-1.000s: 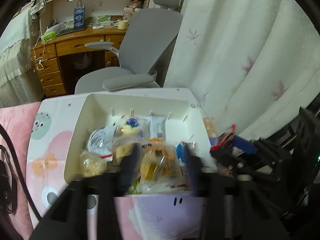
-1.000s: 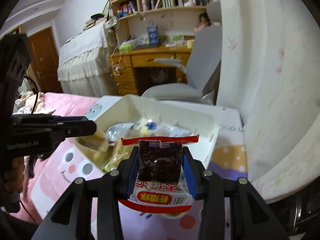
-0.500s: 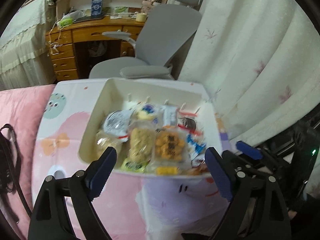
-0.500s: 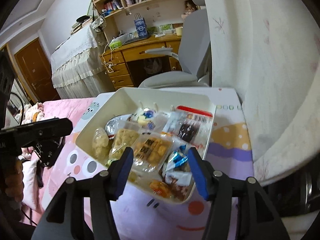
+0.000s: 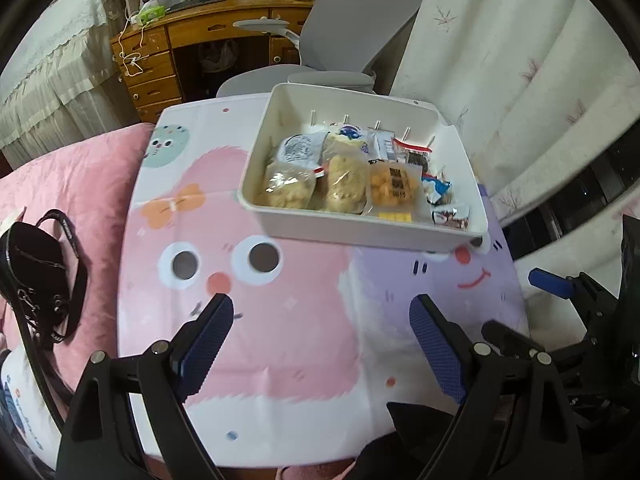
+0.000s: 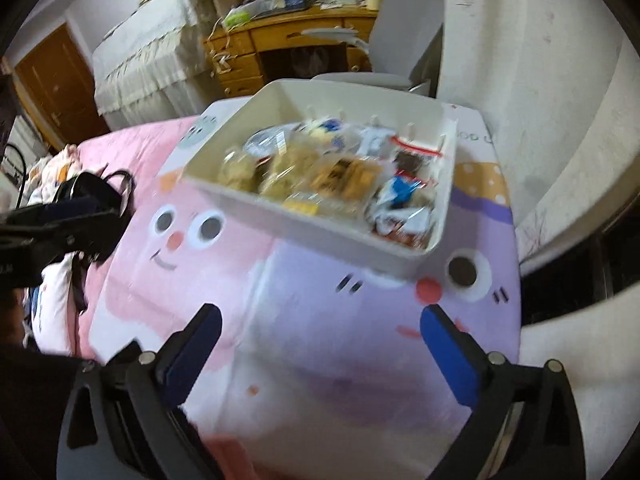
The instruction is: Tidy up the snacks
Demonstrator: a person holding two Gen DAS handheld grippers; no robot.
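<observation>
White bin [image 5: 360, 232] sits at the worktop's [image 5: 280, 340] far right, about one o'clock from the left tool [image 5: 320, 330], packed with snack packets [image 5: 344, 184] lying flat, long sides running toward the far wall. Left tool gapes wide, empty. Right tool [image 6: 320, 334] empty, jaws opening. Black bag [image 5: 36, 276] at nine o'clock on the pink bed; grey chair [image 5: 352, 28] behind.

Bare cartoon tablecloth [image 5: 280, 320] before the snack-filled white bin [image 5: 360, 228]; curtain [image 5: 520, 80] close beside.
</observation>
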